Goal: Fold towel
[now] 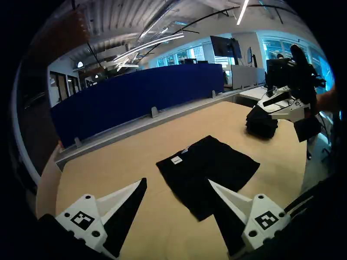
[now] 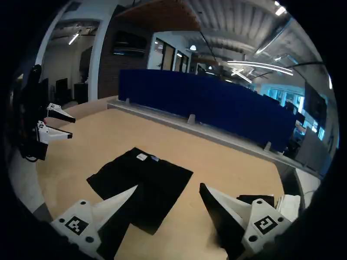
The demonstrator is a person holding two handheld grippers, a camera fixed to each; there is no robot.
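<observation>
L gripper (image 1: pixel 177 181) was spread wide, nothing btwn its fingers, held above the table (image 1: pixel 130 151) and angled down. In the left gripper view its two white fingertips framed the near edge of the towel (image 1: pixel 208 171) w/o touching it. R gripper (image 2: pixel 169 186) was likewise spread and empty, and in the right gripper view its tips sat over the towel's near edge, clear of the cloth.

Each gripper also showed farther off in the other's view. R gripper (image 1: pixel 260 109) hung at the far right over the table's end, fingers apart. L gripper (image 2: pixel 73 128) hung at the far left, fingers apart, w/ nothing in them.

Towel (image 2: pixel 139 173) was black and lay flat on the pale wood table (image 2: pixel 225 169), roughly mid-tabletop, outline uneven. A small white tag (image 1: pixel 176 160) sat near its far edge, also seen from the right side (image 2: pixel 141 157). How many layers it had, couldn't tell.

A stack of dark folded cloth (image 1: pixel 262 123) sat on the table, well apart from the towel, just under the R gripper in the left gripper view. Beyond the table's far side ran a long blue partition (image 1: pixel 139 95), seen in the right gripper view too (image 2: pixel 208 102). Behind it were office windows and ceiling strip lights (image 1: pixel 152 43).
</observation>
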